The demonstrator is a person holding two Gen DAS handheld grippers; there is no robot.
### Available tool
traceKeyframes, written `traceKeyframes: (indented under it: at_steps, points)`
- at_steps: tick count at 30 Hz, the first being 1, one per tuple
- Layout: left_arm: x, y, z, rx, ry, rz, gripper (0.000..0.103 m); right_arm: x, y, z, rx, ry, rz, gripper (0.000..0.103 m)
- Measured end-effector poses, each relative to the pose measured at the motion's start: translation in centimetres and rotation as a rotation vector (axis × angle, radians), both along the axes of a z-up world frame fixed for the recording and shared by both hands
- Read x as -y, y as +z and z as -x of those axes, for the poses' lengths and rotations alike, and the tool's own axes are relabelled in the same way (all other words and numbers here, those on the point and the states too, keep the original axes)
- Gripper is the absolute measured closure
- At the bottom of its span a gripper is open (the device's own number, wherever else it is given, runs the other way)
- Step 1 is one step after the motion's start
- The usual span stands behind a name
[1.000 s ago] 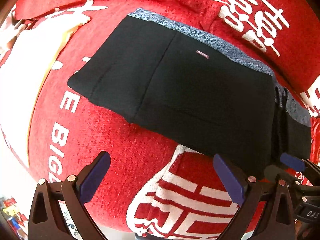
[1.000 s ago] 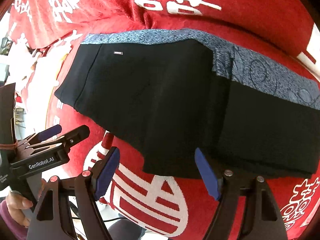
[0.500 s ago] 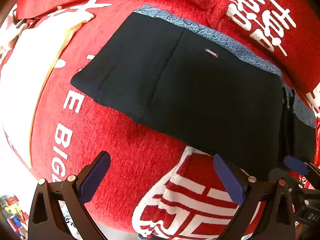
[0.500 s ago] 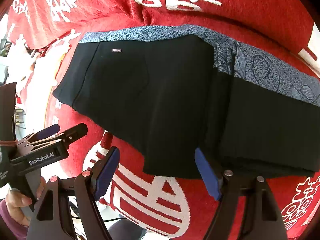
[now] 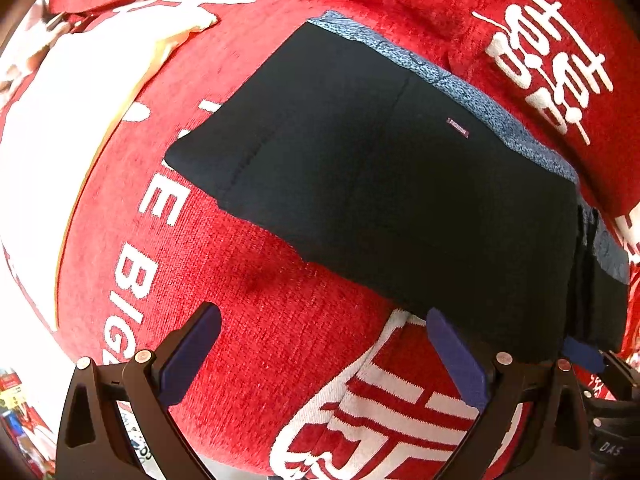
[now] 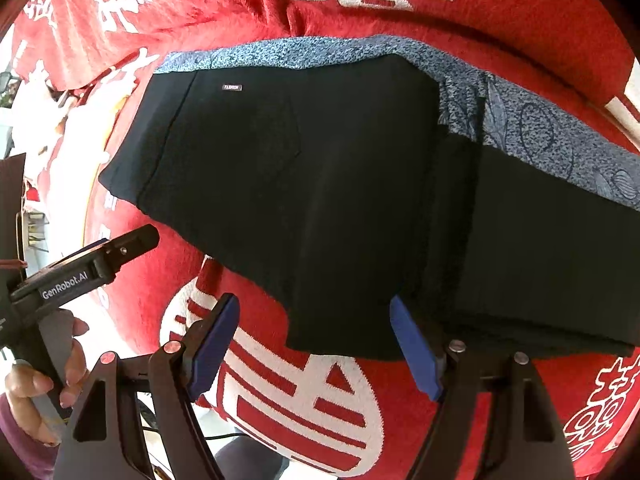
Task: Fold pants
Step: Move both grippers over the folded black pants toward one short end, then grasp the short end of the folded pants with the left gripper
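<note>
The folded black pants with a blue-grey patterned lining (image 5: 392, 200) lie flat on the red woven blanket with white lettering (image 5: 248, 320). Just off the pants' near edge, the left gripper (image 5: 324, 348) and the right gripper (image 6: 316, 344) hover with jaws spread wide and empty.

I see a red blanket (image 5: 248, 320) filling most of both views, woven with white Chinese characters (image 5: 548, 68) at the upper right of the left wrist view and white Latin letters (image 5: 132, 280) down its left side. A white cloth (image 5: 52, 152) lies at the far left, its edges overexposed
</note>
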State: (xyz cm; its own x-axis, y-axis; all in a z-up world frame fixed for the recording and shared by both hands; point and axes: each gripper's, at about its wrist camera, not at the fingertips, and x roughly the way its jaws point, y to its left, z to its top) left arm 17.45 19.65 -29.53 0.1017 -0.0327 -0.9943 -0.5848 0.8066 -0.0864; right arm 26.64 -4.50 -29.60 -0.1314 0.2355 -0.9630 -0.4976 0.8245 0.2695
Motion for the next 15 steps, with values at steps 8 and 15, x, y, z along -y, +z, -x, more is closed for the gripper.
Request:
traceKeyframes:
  at_steps: [8, 15]
  points:
    - [-6.5, 0.9, 1.7, 0.172, 0.137, 0.123, 0.000, -0.8, -0.4, 0.2, -0.003, 0.009, 0.005, 0.023]
    - [-9.4, 0.2, 2.8, 0.289, 0.221, 0.214, 0.000, -1.2, -0.8, 0.0, 0.002, 0.016, 0.011, 0.023]
